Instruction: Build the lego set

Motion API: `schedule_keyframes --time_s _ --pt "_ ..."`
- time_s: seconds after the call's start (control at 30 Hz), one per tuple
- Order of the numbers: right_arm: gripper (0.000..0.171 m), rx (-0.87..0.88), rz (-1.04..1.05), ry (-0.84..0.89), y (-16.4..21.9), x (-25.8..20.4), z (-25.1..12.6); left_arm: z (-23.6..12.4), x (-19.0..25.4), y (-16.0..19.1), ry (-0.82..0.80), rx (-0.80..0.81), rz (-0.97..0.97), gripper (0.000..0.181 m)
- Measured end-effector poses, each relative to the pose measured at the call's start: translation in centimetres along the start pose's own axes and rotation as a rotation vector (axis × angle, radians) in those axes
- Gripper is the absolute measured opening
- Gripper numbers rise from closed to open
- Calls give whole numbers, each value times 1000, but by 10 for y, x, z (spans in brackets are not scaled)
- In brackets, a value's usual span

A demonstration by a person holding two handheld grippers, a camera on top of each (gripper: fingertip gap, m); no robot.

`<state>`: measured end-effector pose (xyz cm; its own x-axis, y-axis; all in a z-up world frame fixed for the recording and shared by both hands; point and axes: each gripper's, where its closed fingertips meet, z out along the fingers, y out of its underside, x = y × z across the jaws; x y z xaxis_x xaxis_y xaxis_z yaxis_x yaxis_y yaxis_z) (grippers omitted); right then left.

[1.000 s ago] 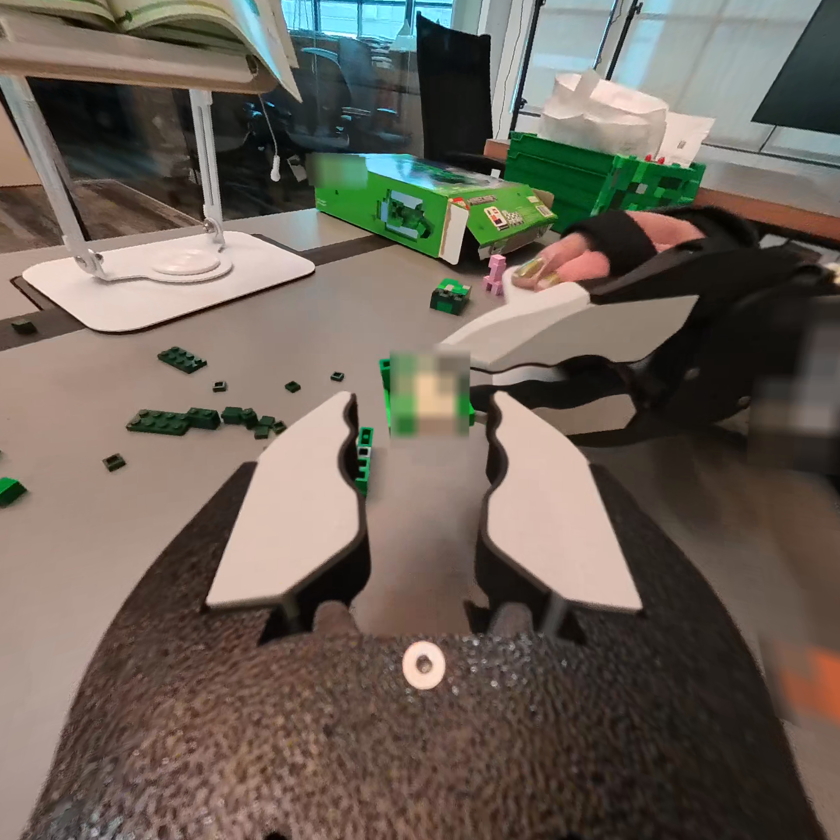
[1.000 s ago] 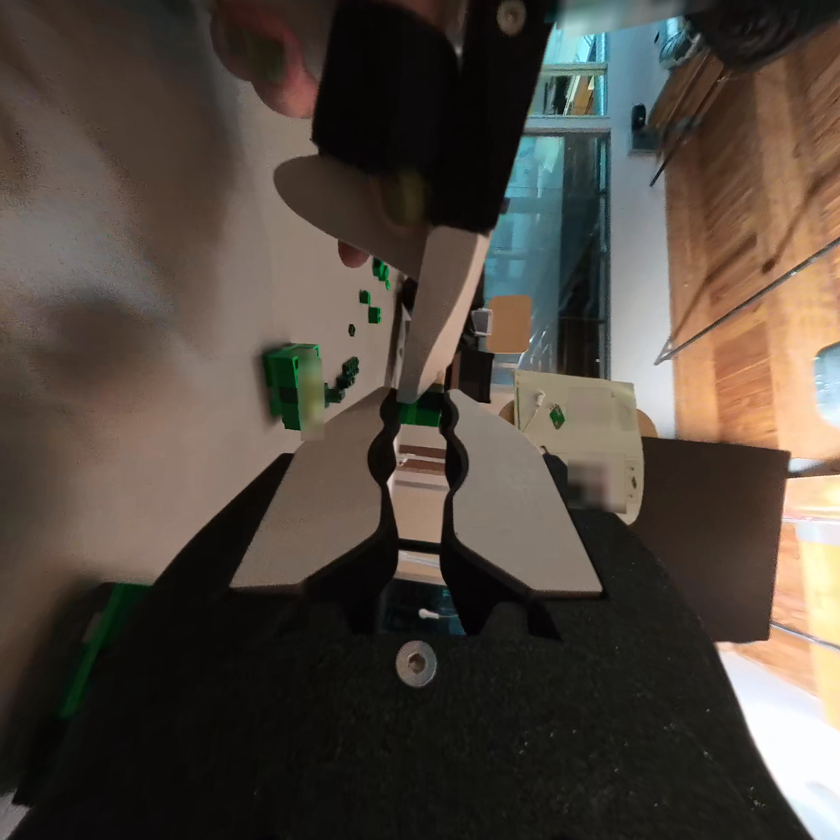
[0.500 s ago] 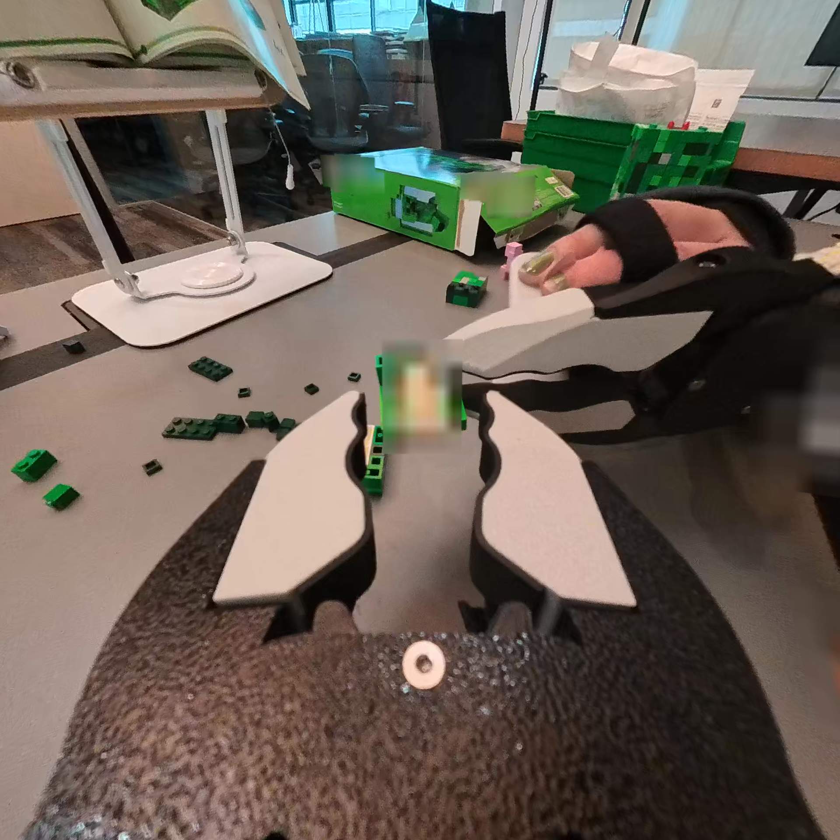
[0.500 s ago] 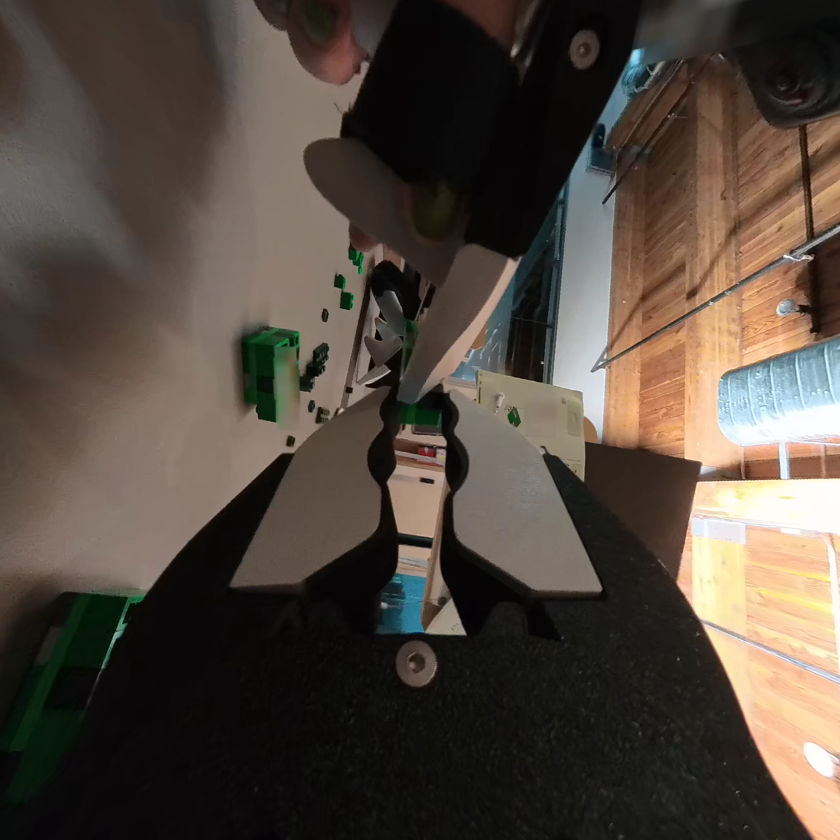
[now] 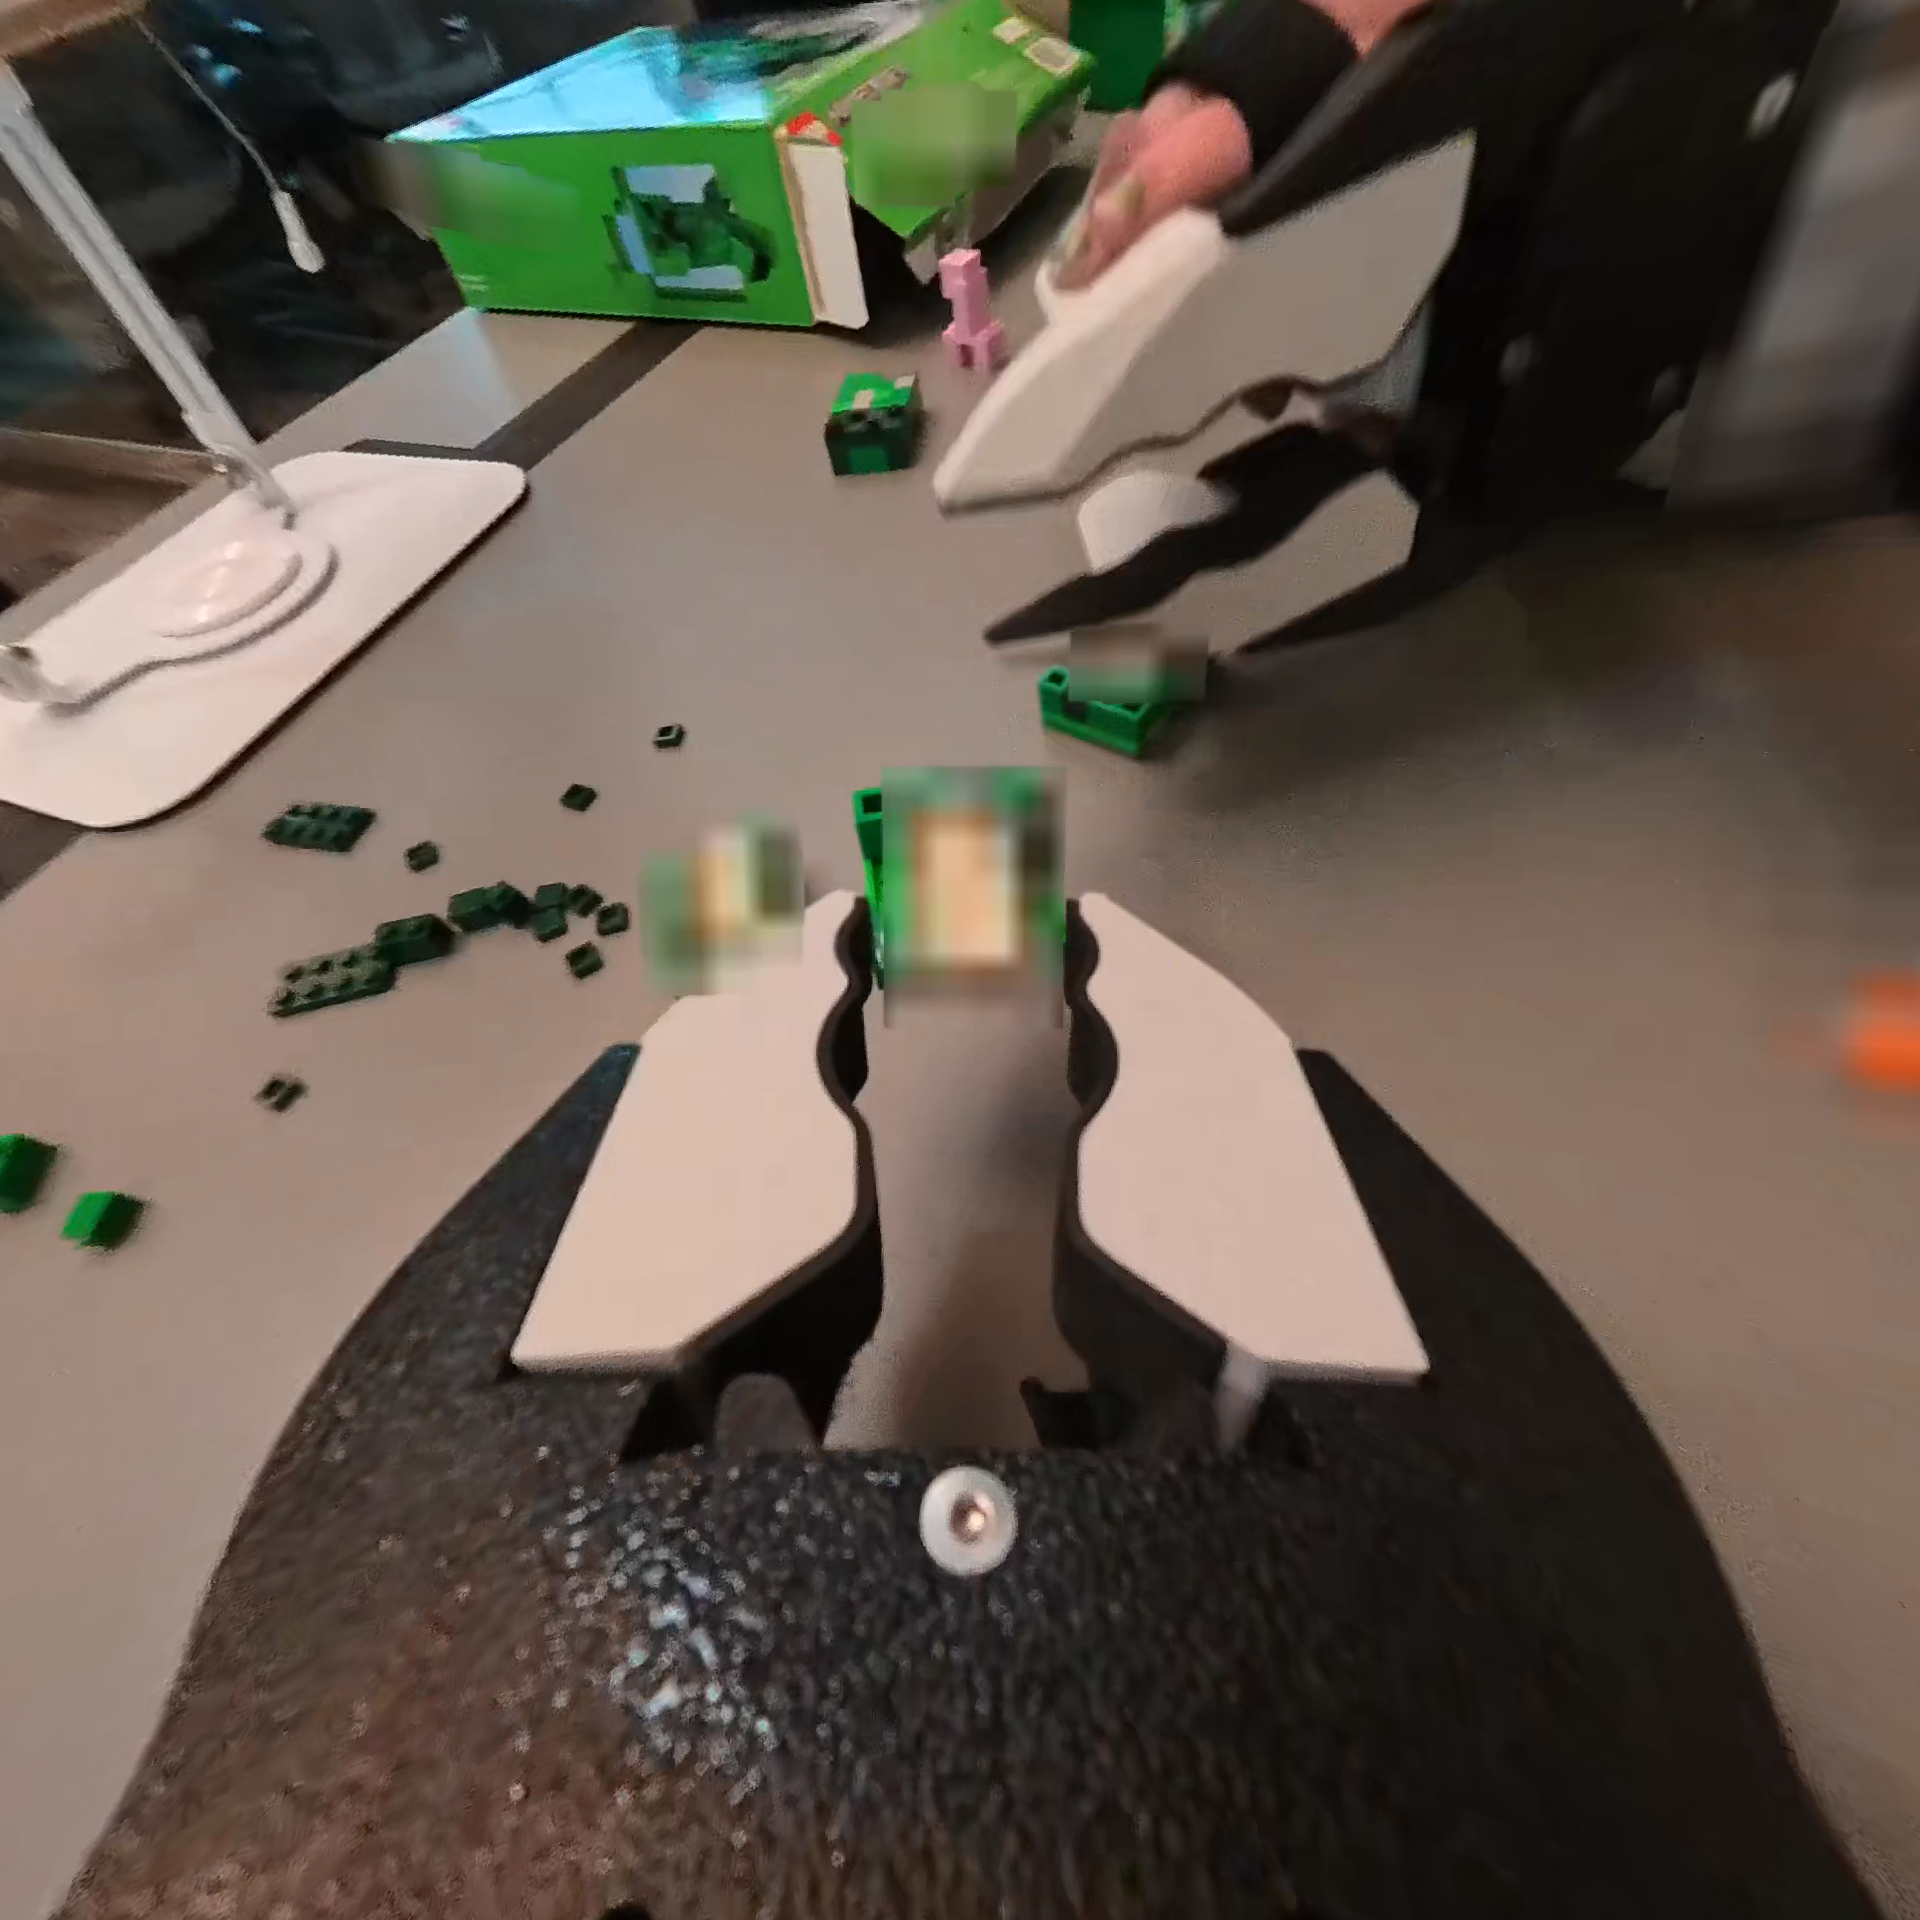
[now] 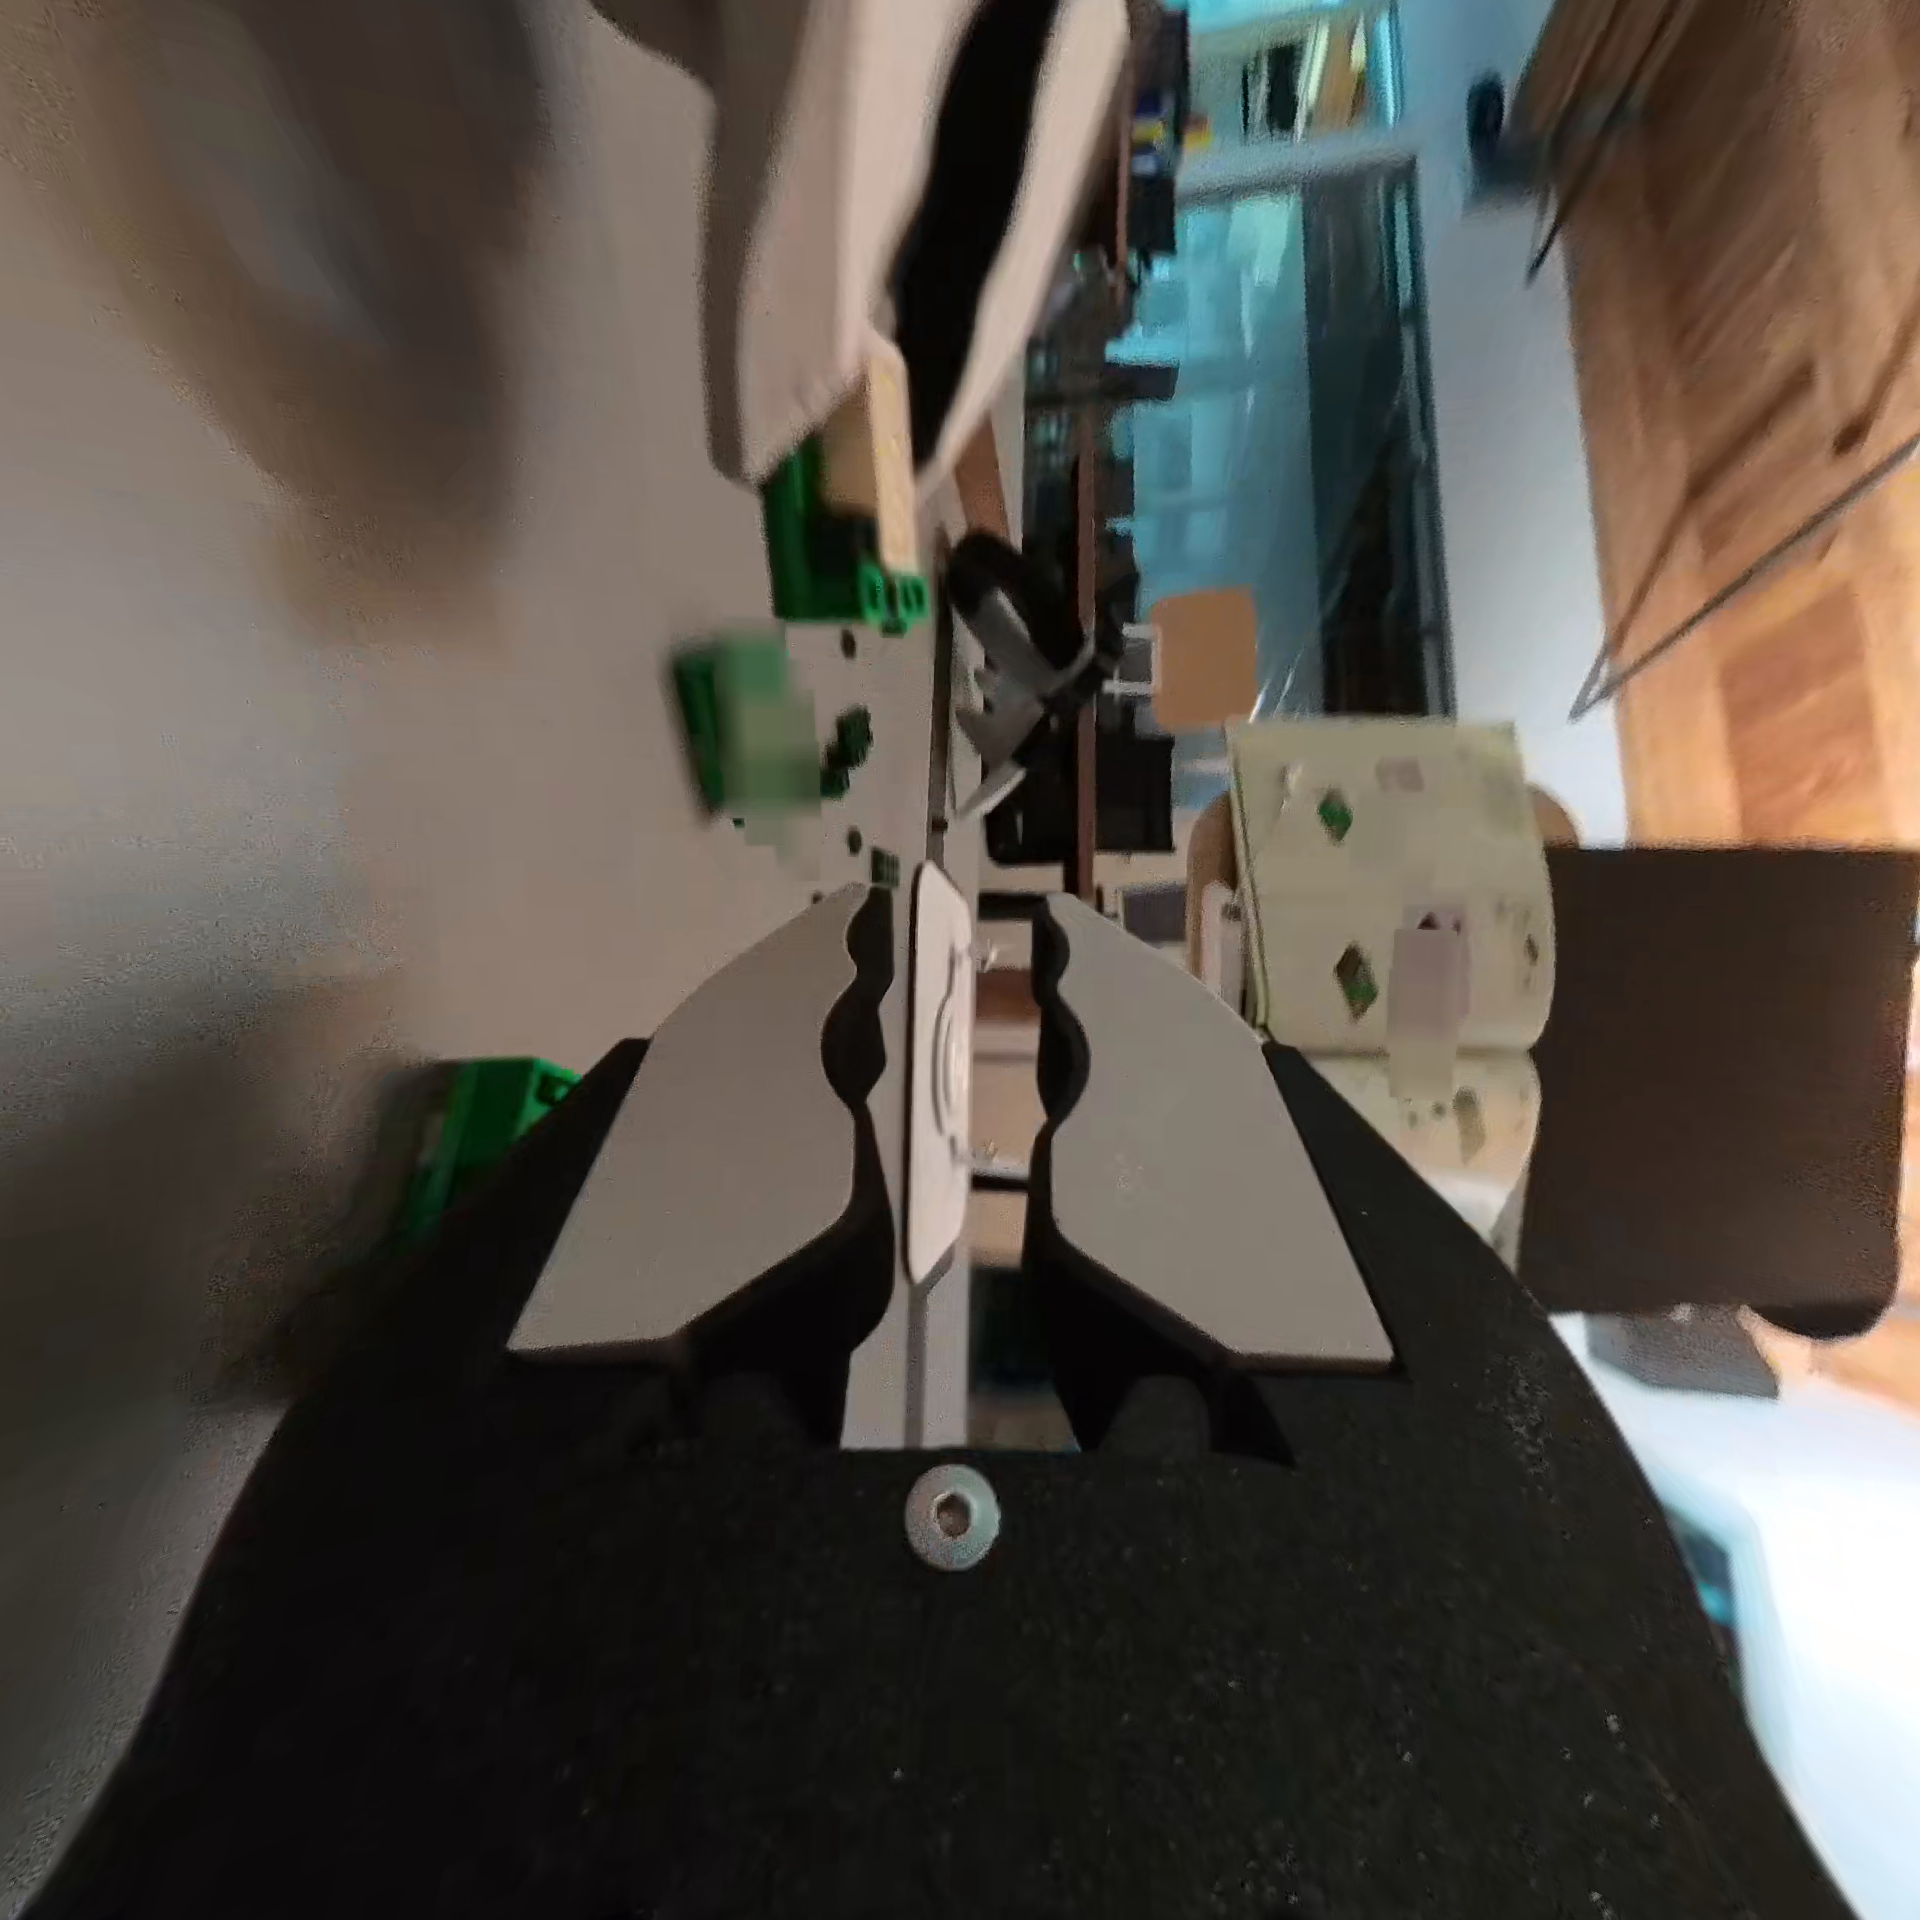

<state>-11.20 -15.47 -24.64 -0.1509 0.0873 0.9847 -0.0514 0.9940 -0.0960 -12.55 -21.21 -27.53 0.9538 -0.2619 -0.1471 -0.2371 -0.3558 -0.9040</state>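
Left gripper [image 5: 966,914]: fingers closed on a green lego assembly [image 5: 871,852], held between the tips just above the bench [image 5: 1455,935]. Right gripper [image 6: 961,904]: fingers apart, nothing between them, tipped sideways over a second green piece [image 5: 1101,712]. Loose dark bricks [image 5: 416,935] lie left.

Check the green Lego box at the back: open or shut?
Open. The green Lego box lies on its side with its white-edged end flap swung outward.

The left gripper [image 5: 966,914] is level, its fingers [image 5: 727,1143] closed on something green; the right gripper [image 6: 961,914], rolled sideways, has its fingers [image 6: 727,1122] apart around nothing
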Motion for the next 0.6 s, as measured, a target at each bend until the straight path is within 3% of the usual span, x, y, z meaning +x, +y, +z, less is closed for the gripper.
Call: schedule_keyframes --time_s 0.1,0.2,0.33,0.43,0.6 --pt "22 -104 170 37 28 10 1 -1 -2 2 -2 26 9 35" --pt "23 -208 526 -40 56 4 10 0 2 3 28 29 15 35" --pt "24 -180 869 48 88 16 20 3 8 6 49 -2 46 35" --pt "23 -154 940 164 104 28 22 5 8 9 49 -24 56 35" --pt "17 -96 930 211 98 28 19 7 6 11 32 -48 51 35"
